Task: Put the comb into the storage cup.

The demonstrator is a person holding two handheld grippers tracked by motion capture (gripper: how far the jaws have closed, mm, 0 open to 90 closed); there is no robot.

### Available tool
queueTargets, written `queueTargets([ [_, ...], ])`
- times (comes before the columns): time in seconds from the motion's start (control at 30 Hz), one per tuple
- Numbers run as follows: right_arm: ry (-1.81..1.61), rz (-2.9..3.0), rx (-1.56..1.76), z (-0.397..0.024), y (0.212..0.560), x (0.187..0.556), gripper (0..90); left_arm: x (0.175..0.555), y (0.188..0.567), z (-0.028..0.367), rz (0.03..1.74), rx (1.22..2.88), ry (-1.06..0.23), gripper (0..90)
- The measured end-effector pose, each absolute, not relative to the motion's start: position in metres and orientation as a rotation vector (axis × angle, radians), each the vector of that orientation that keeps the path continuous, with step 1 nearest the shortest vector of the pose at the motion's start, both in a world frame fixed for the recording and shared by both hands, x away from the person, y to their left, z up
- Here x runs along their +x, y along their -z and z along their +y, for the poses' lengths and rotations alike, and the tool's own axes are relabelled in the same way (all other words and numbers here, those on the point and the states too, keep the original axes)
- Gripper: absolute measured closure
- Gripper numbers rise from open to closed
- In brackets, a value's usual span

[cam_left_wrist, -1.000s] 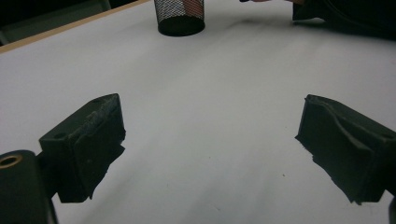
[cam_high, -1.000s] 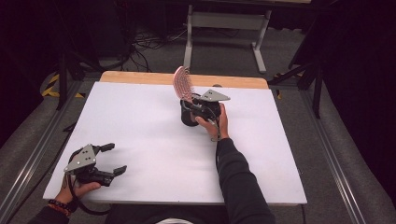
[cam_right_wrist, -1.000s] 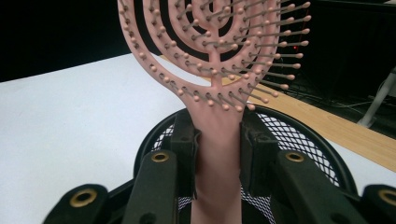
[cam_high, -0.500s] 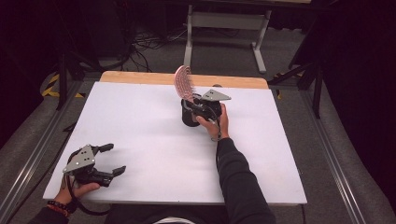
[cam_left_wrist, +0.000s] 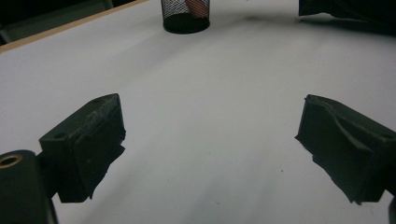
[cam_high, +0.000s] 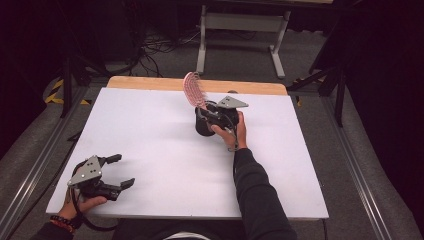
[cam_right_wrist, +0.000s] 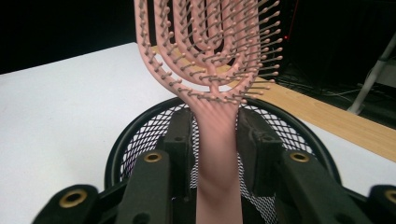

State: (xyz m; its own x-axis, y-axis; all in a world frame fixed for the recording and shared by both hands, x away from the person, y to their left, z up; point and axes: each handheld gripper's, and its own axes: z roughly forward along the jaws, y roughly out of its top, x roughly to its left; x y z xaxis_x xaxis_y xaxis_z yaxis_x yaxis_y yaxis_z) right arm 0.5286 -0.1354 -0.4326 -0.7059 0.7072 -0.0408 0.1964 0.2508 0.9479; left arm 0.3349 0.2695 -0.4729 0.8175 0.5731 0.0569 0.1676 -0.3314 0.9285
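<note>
Fingers (cam_right_wrist: 180, 140) of my right gripper (cam_right_wrist: 215, 140) are sitting on either side of the pink hairbrush (cam_right_wrist: 210, 56) handle, just inside the black mesh cup (cam_right_wrist: 121, 149); the jaws have just been opening a little, and I cannot tell whether the pads are pressing on the handle or merely flanking it. I am seeing the hairbrush standing handle-down in the mesh cup (cam_high: 202, 126), its bristled head leaning toward 11 o'clock, past the centre of the white table (cam_high: 165, 150) toward 12 o'clock. My left gripper (cam_high: 107, 172) is resting at about 7 o'clock near the table's front edge, jaws spread wide with nothing between them, pointing across bare table at the distant cup (cam_left_wrist: 185, 16).
</note>
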Motion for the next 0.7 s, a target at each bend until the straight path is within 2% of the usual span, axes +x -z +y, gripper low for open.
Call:
queueTargets([
  [0.23,-1.463,2.051,0.829,-0.1366,0.4321,0.5278,67.7,0.335,0.4733,0.2694,0.556,1.899,-0.457,8.2],
  [0.37,-1.442,2.049,0.829,-0.1365,0.4308,0.5272,64.4,0.3348,0.4734,0.269,0.555,1.903,-0.455,8.2],
  [0.43,-1.42,2.039,0.829,-0.1362,0.4298,0.5264,59.9,0.335,0.4734,0.2692,0.557,1.903,-0.456,8.2],
  [0.53,-1.427,2.038,0.831,-0.1368,0.4297,0.5262,60.3,0.3352,0.4731,0.2696,0.558,1.9,-0.458,8.2],
  [0.7,-1.407,2.029,0.822,-0.1365,0.427,0.5242,54.7,0.3358,0.4735,0.2699,0.559,1.902,-0.458,8.1],
])
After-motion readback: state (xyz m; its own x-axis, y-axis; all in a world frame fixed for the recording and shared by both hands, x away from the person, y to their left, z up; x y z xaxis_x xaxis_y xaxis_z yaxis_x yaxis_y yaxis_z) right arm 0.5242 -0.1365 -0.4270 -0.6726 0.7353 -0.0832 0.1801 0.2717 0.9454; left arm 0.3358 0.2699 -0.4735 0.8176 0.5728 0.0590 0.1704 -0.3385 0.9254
